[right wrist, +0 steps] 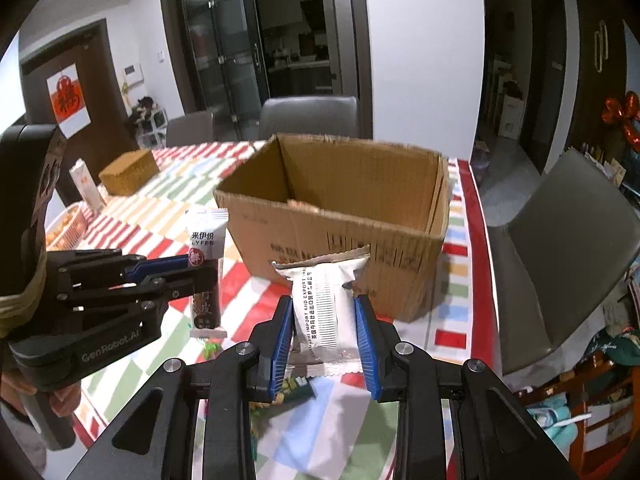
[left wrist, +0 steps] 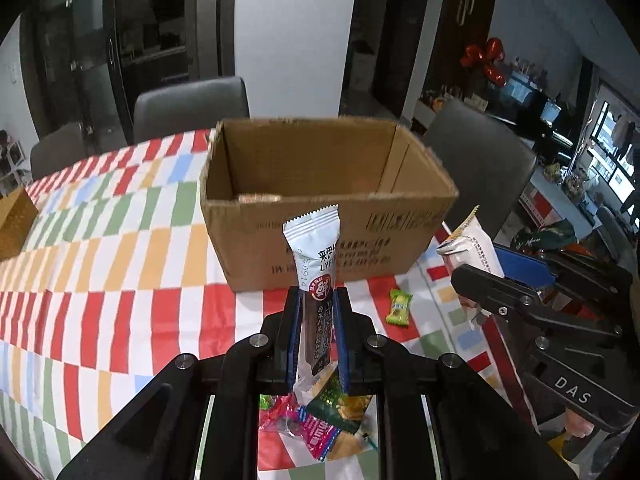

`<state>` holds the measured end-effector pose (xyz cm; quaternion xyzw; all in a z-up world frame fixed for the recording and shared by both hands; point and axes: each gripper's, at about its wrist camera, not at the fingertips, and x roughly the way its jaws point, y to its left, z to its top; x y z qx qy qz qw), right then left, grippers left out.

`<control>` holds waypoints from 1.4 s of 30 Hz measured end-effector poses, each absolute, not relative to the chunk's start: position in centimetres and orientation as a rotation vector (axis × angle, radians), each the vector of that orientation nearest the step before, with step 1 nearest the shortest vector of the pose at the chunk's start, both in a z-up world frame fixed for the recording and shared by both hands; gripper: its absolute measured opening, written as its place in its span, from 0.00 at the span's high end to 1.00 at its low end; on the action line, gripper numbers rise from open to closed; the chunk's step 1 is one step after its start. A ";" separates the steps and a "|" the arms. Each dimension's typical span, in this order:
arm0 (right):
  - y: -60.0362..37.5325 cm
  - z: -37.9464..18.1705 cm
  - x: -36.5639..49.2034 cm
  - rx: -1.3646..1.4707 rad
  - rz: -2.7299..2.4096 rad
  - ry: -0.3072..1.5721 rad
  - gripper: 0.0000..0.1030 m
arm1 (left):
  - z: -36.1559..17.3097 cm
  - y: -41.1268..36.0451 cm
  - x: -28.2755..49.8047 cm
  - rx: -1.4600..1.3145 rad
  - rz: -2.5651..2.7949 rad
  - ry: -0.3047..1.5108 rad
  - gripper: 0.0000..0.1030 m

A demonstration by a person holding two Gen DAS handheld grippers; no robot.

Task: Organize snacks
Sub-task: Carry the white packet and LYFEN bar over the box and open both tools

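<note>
The left hand-held gripper (left wrist: 318, 336) is clamped on a slim snack stick (left wrist: 314, 264); the right hand-held gripper (right wrist: 325, 336) pinches a wider snack packet (right wrist: 324, 304). Both hang above the surface (left wrist: 100, 248), short of the open cardboard box (left wrist: 320, 200). Next: carry both over its rim and release.

Checked tablecloth (left wrist: 100, 264) carries cardboard box (left wrist: 320, 216), green candy (left wrist: 399, 307), wicker basket (right wrist: 129, 171).

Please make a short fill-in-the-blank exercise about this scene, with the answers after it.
1. Each gripper holds a snack packet above the checked ____.
2. The cardboard box behind the packets has its top ____.
3. The left gripper holds the ____ of the two packets, upright.
4. The small green candy lies on the cloth, ____ the box.

Answers: tablecloth; open; narrower; outside
</note>
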<state>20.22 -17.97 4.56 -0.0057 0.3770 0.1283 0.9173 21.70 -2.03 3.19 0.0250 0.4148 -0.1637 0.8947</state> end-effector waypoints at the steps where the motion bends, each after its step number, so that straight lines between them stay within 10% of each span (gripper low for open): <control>1: -18.0 4.9 20.2 -0.009 0.266 0.767 0.69 | 3.7 -2.1 21.7 0.051 -0.342 0.848 0.84; 42: -17.6 10.2 29.3 0.014 0.265 0.678 0.69 | 9.2 -2.8 32.2 0.048 -0.363 0.764 0.84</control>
